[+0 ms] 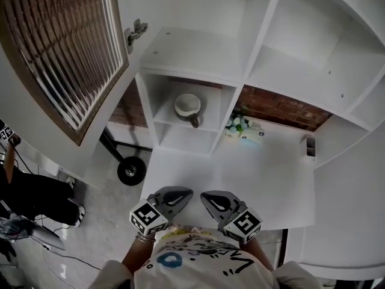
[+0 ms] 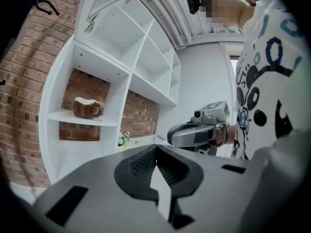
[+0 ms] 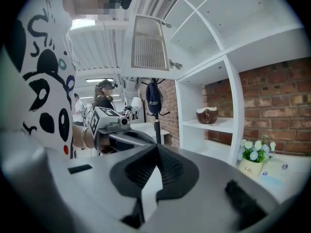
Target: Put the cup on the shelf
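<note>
Cup (image 1: 187,106), brown with a pale rim, stands upright on the shelf board (image 1: 207,127) of a narrow compartment in a white cabinet (image 1: 258,35), with its handle turned toward the front edge and a brick wall (image 1: 283,108) showing behind it. Both hand-held tools are well apart from it, low over the near edge of the white counter (image 1: 264,173). The left gripper (image 1: 180,196) and the right gripper (image 1: 212,200) point toward each other, their tips close together but not touching. In the left gripper view, the left gripper (image 2: 155,152) has its ribbed jaws pressed together at the tips with nothing between them; the cup (image 2: 87,108) sits on its board beyond, and the right gripper (image 2: 192,134) hangs just to the side. The right gripper view shows the same for the right gripper (image 3: 156,152): jaws together and empty, the cup (image 3: 207,115) on the shelf ahead and the left gripper (image 3: 126,135) across from it. A small flower pot (image 1: 236,125) stands on the counter just beside the cup's compartment, and a louvred door (image 1: 66,53) hangs open at the left. The person's patterned shirt (image 1: 192,261) fills the bottom edge of the head view.
</note>
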Demonstrator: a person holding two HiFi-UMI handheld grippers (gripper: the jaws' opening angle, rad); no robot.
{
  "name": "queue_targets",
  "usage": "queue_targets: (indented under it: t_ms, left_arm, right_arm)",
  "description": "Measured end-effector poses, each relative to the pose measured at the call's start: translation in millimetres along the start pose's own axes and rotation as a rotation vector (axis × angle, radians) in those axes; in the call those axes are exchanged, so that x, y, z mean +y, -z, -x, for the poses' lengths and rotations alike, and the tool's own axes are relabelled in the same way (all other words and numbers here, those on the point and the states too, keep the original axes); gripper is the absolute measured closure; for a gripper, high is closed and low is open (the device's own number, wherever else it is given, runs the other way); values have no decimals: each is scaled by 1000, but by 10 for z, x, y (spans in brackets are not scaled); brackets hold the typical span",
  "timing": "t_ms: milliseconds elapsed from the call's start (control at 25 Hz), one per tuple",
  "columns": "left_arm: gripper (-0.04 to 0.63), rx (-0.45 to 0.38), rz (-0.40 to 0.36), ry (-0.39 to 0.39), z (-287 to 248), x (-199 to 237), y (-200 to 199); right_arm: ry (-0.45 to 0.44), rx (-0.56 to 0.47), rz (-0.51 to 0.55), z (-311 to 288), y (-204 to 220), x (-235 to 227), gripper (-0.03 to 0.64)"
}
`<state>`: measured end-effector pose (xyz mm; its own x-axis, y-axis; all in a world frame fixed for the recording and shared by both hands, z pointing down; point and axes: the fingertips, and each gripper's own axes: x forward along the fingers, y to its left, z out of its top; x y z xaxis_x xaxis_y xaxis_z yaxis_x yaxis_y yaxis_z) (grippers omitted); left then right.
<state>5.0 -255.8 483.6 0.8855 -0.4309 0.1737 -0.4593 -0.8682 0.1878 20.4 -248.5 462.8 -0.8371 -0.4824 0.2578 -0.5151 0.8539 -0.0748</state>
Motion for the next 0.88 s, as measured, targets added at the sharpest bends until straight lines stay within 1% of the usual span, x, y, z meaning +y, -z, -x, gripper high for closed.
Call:
queue_targets:
  t_ms: [160,280,480,880]
  left_arm:
    - [580,-2,6,9,-94,-37,-18]
    - [580,-10,-5,19,-135,-66,-92]
    - [580,0,2,9,-156,-42,-55]
    - [580,4,2,1,-177,-71,-24]
  right_arm:
    - [3,13,-32,56,67,-70,591]
    - [12,1,-51,91,59,-120,591]
    - [39,2,-53,116,116,-210,591]
    - [33,-1,-45,167,111,-194,591]
